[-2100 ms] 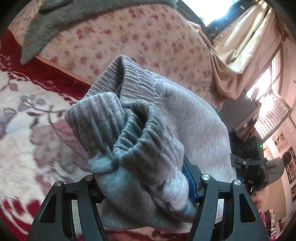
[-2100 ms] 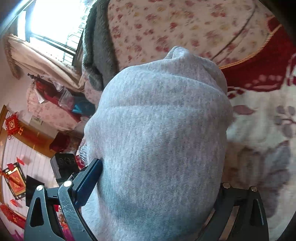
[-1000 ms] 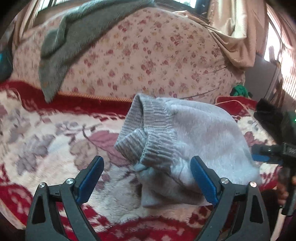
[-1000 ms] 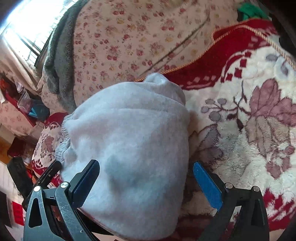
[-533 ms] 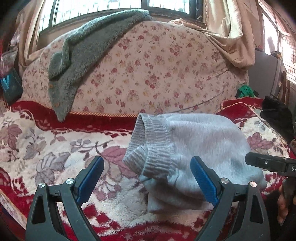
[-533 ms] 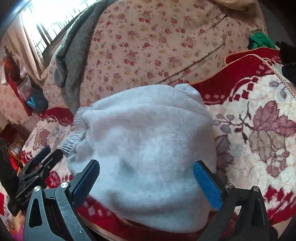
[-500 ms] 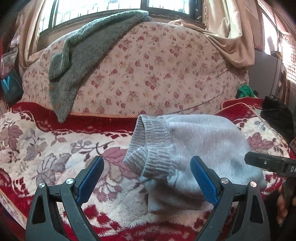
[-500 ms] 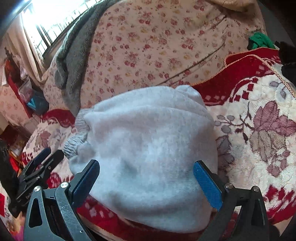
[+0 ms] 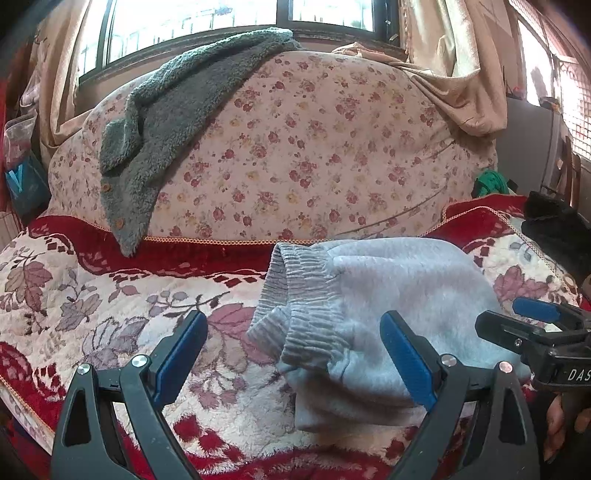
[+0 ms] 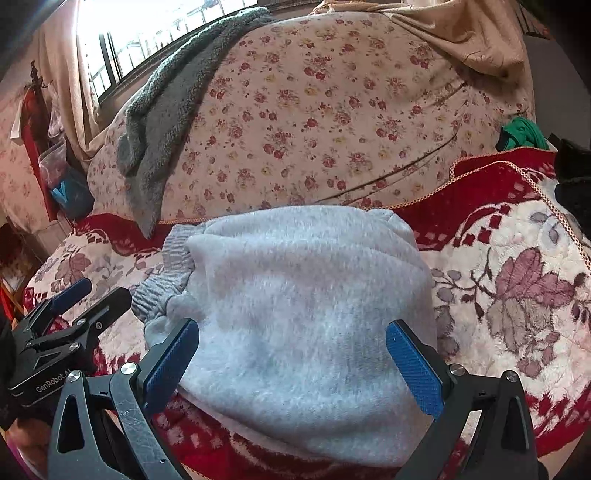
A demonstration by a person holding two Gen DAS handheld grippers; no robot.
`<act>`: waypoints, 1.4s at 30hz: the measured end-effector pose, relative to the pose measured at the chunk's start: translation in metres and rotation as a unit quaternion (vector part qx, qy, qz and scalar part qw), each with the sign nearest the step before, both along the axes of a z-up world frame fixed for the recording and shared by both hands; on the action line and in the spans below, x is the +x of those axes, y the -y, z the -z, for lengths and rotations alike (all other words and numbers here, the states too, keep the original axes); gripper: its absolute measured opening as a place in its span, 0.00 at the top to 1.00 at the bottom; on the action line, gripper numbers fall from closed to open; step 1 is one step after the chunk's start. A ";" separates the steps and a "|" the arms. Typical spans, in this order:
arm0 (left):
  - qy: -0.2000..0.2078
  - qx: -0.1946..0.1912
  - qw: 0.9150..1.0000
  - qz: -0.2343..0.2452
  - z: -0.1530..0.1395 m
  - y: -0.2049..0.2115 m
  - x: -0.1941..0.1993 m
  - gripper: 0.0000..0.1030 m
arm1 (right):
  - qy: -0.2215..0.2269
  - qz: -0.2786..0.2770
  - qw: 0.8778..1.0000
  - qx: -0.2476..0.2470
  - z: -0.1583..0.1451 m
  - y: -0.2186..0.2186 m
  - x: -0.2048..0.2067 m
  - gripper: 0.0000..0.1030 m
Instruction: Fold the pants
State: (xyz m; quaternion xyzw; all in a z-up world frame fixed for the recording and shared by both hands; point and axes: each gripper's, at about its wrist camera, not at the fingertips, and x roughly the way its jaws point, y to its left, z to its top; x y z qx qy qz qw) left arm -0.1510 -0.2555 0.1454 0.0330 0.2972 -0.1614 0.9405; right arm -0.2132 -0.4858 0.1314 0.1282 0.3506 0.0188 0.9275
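Observation:
The grey pants (image 9: pixel 388 295) lie folded into a compact bundle on the red and cream floral blanket (image 9: pixel 92 302), ribbed waistband (image 9: pixel 299 295) turned to the left. My left gripper (image 9: pixel 293 350) is open, held back from the bundle's near left edge with nothing between its blue pads. In the right wrist view the same pants (image 10: pixel 303 314) fill the middle, and my right gripper (image 10: pixel 291 354) is open just in front of them, empty. Each gripper shows in the other's view: the right gripper (image 9: pixel 535 332) at the right edge, the left gripper (image 10: pixel 66 317) at the lower left.
Behind the blanket rises a floral sofa back (image 9: pixel 314 155) with a grey fleece garment (image 9: pixel 177 110) draped over it. A green cloth (image 9: pixel 489 182) and a dark item (image 9: pixel 554 225) sit at the far right. A window (image 9: pixel 221 18) and curtains (image 9: pixel 454 62) are behind.
Both grippers let go of the pants and opened, then drew back and levelled out. The bundle now rests on the blanket on its own.

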 end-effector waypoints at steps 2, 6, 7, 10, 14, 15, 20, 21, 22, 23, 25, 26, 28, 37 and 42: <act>-0.001 0.001 1.000 0.001 0.000 0.001 0.000 0.09 | 0.001 -0.002 1.000 -0.004 0.000 -0.001 0.000 0.00; -0.003 0.005 1.000 0.002 0.000 0.004 0.000 0.09 | -0.003 -0.005 1.000 -0.001 0.002 -0.001 0.000 0.00; -0.002 0.006 1.000 0.003 0.000 0.004 0.000 0.09 | -0.003 -0.005 1.000 -0.002 0.002 -0.002 0.000 0.00; -0.001 0.006 1.000 0.003 -0.001 0.006 0.000 0.09 | -0.001 -0.003 1.000 -0.008 0.002 -0.001 0.000 0.00; -0.003 0.007 1.000 0.007 -0.001 0.010 0.001 0.09 | 0.000 -0.002 1.000 -0.001 0.003 0.002 -0.001 0.00; -0.004 0.008 1.000 0.009 -0.001 0.012 0.001 0.09 | -0.001 -0.001 1.000 -0.001 0.003 0.003 -0.001 0.00; -0.002 0.013 1.000 0.016 -0.002 0.020 0.000 0.09 | -0.002 0.006 1.000 0.004 0.003 0.011 -0.004 0.00; -0.002 0.013 1.000 0.017 -0.002 0.021 0.000 0.09 | -0.002 0.007 1.000 0.006 0.004 0.013 -0.004 0.00; -0.002 0.013 1.000 0.017 -0.003 0.022 0.001 0.09 | -0.002 0.009 1.000 0.008 0.004 0.015 -0.004 0.00; -0.002 0.013 1.000 0.017 -0.003 0.023 0.001 0.09 | -0.002 0.010 1.000 0.009 0.004 0.016 -0.004 0.00; -0.003 0.013 1.000 0.017 -0.003 0.023 0.001 0.09 | -0.002 0.011 1.000 0.010 0.004 0.018 -0.004 0.00; -0.003 0.013 1.000 0.017 -0.003 0.023 0.001 0.09 | -0.002 0.011 1.000 0.011 0.004 0.019 -0.004 0.00; -0.003 0.013 1.000 0.017 -0.003 0.022 0.001 0.09 | -0.003 0.010 1.000 0.011 0.005 0.019 -0.004 0.00; -0.005 0.013 1.000 0.017 -0.003 0.025 0.001 0.09 | -0.006 0.006 1.000 0.010 0.007 0.019 -0.002 0.00; -0.004 0.016 1.000 0.022 0.000 0.033 0.000 0.09 | -0.007 0.008 1.000 0.012 0.007 0.020 -0.002 0.00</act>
